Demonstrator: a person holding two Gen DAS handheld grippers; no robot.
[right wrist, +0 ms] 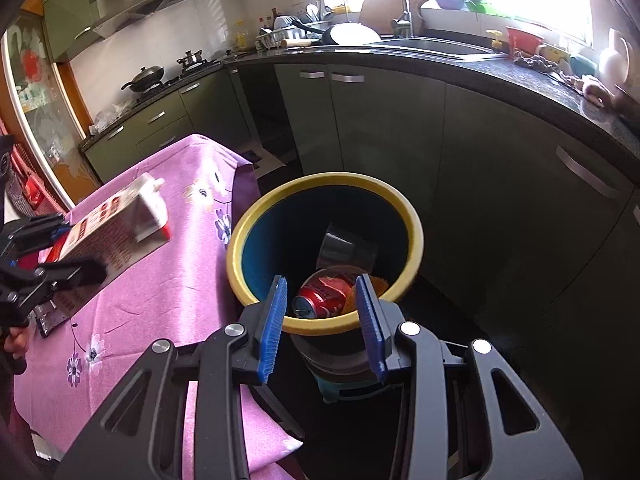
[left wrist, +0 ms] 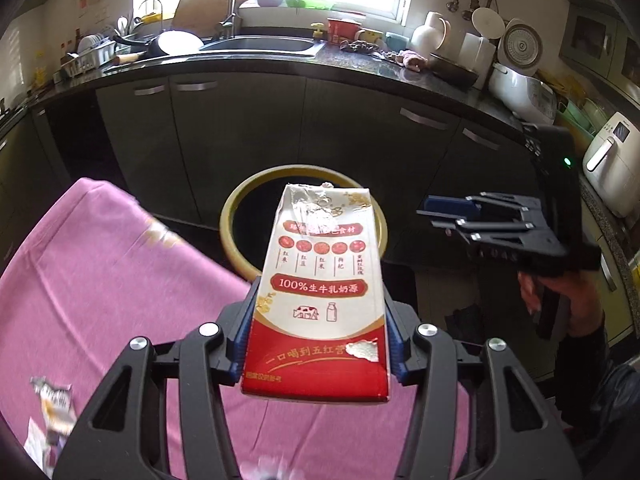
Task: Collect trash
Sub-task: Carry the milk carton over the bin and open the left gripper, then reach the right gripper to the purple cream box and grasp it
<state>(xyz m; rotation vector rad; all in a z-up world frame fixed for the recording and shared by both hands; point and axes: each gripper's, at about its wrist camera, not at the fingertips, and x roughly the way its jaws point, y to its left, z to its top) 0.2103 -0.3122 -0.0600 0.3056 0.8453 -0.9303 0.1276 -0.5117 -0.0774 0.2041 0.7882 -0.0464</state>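
Observation:
My left gripper point(left wrist: 320, 344) is shut on a red-and-white milk carton point(left wrist: 320, 280) and holds it above the pink tablecloth, its torn top towards the yellow-rimmed trash bin point(left wrist: 232, 216). The carton point(right wrist: 116, 220) and left gripper point(right wrist: 60, 256) also show at the left of the right wrist view. My right gripper point(right wrist: 322, 320) is open and empty above the near rim of the bin point(right wrist: 240, 240). Inside the bin lie a red soda can point(right wrist: 324, 300) and a dark cup point(right wrist: 346, 248). The right gripper point(left wrist: 448, 216) shows at the right of the left wrist view.
A table with a pink flowered cloth point(right wrist: 168, 288) stands left of the bin. A crumpled wrapper point(left wrist: 52, 404) lies on the cloth at the lower left. Dark cabinets point(right wrist: 380, 128) and a counter with a sink point(left wrist: 260, 46) run behind the bin.

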